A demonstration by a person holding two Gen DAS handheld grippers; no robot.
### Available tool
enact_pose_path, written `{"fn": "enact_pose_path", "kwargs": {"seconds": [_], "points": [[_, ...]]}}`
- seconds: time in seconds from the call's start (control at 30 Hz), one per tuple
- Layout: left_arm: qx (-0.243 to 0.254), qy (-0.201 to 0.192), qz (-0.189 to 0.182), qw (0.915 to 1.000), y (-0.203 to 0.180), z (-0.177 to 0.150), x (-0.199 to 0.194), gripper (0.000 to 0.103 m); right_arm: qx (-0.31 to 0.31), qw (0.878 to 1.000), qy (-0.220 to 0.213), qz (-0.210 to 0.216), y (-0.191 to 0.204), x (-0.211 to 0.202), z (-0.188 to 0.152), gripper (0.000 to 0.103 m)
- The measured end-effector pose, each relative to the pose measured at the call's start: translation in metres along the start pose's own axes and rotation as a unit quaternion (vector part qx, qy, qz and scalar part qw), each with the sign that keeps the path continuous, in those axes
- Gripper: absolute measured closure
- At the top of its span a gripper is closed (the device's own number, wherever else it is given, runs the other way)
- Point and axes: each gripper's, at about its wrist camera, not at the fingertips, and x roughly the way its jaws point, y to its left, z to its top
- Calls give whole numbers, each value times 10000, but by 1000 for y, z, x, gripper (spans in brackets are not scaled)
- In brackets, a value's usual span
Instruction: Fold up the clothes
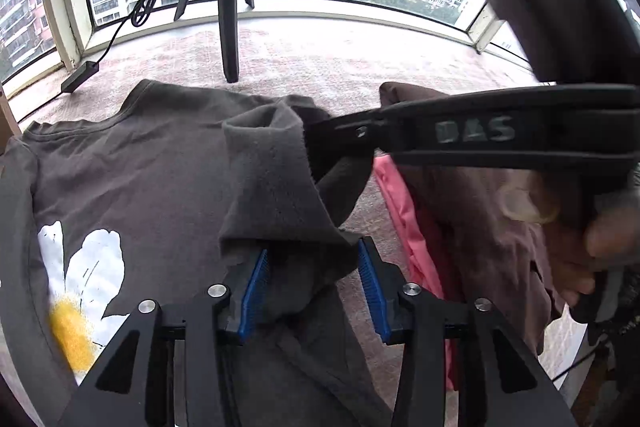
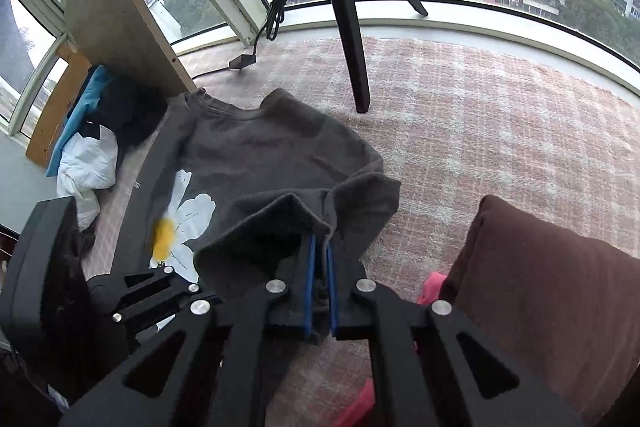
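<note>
A dark grey T-shirt with a white and yellow daisy print lies spread on a pink checked cloth surface. My left gripper is open, and a raised fold of the shirt hangs loosely between its blue pads. My right gripper reaches in from the right, pinching the top of that fold. In the right wrist view my right gripper is shut on the shirt's lifted fold, its pads nearly touching. The left gripper sits just left of it, beside the daisy.
A brown garment lies over a pink one at the right. A black tripod stands behind the shirt, with a cable and adapter beside it. More clothes are piled at the left by a wooden board. A hand holds the right gripper.
</note>
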Motion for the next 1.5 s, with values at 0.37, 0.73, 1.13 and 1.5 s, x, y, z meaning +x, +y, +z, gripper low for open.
{"fn": "enact_pose_path", "kwargs": {"seconds": [0.37, 0.73, 1.13, 1.5], "points": [[656, -55, -2177, 9738, -55, 10, -41, 77, 357, 9889, -741, -1235, -56, -86, -1, 98], [1907, -399, -1209, 9734, -119, -2, -23, 67, 1466, 9859, -156, -792, -139, -61, -33, 81], [2265, -58, -945, 9694, -146, 18, 12, 99, 1880, 9819, -220, -52, -150, -46, -28, 82], [1621, 419, -2177, 9616, -133, 3, 20, 101, 2090, 9734, -874, -337, -165, -64, -28, 97]]}}
